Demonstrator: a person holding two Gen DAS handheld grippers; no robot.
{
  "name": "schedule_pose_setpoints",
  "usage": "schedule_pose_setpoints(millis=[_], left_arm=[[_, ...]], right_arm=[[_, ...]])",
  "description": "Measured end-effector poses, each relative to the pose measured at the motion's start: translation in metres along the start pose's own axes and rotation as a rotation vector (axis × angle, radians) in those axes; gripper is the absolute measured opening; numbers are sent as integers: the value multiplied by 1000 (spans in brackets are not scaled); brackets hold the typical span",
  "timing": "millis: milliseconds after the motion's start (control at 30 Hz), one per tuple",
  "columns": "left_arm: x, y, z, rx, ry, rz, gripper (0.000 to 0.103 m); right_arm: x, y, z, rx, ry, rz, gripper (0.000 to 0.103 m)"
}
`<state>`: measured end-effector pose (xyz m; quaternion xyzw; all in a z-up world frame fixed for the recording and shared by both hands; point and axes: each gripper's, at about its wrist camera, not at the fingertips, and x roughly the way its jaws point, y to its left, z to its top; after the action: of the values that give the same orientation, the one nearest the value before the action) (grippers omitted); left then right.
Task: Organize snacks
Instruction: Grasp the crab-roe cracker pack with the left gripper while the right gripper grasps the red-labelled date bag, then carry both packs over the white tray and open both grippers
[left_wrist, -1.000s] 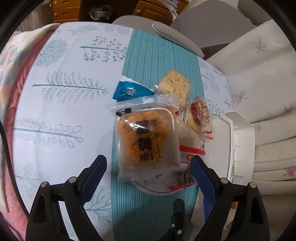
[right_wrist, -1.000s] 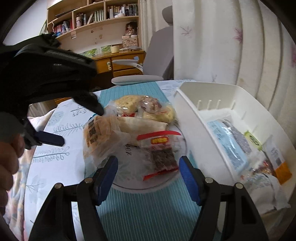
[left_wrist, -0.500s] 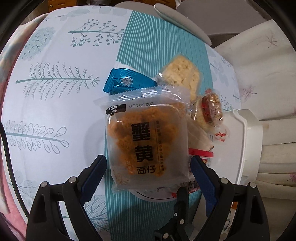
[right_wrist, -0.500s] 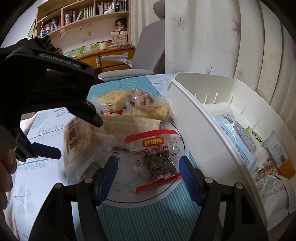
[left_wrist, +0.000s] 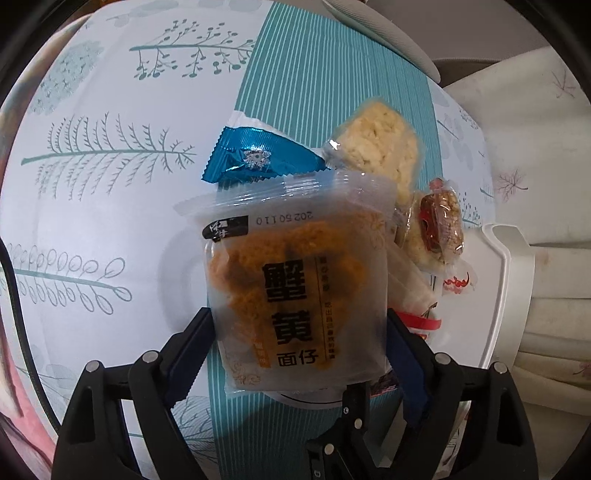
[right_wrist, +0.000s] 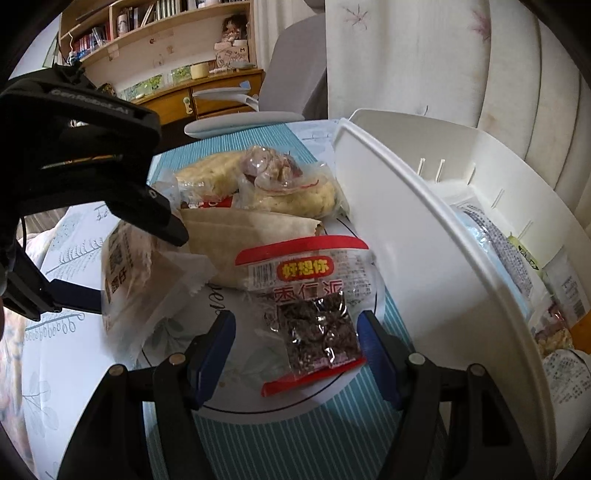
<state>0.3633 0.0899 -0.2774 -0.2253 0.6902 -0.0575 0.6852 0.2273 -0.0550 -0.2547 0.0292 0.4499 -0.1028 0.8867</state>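
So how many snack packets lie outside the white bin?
7: orange noodle packet between the closing jaws of the left tool, red-edged packet between those of the right tool, beige wrapper, blue foil packet, pale cracker, clear date packet on a yellow cake. Others may be hidden.

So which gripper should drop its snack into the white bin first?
Probably right: the right gripper straddles the red-edged date packet right beside the white bin; its jaws are closing. The left gripper, also closing, brackets the orange noodle pack farther away.
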Motion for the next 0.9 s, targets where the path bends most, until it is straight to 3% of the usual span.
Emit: schedule_pose_setpoints(millis=[167, 233, 300, 400, 600, 900], left_arm=[[3, 7, 4, -34, 34, -35, 84], [4, 9, 4, -46, 39, -39, 83], [3, 11, 2, -51, 41, -31, 83], [0, 11, 1, -47, 43, -19, 80], [-7, 10, 1, -32, 72, -5, 65], [-24, 34, -26, -78, 108, 38, 63]], right_arm=[[5, -4, 4, 24, 46, 0, 57], [7, -3, 5, 16, 79, -1, 44], [7, -3, 5, 7, 96, 7, 42], [6, -4, 7, 22, 139, 30, 41], [5, -12, 11, 107, 254, 101, 40], [-2, -15, 0, 161, 393, 192, 40]])
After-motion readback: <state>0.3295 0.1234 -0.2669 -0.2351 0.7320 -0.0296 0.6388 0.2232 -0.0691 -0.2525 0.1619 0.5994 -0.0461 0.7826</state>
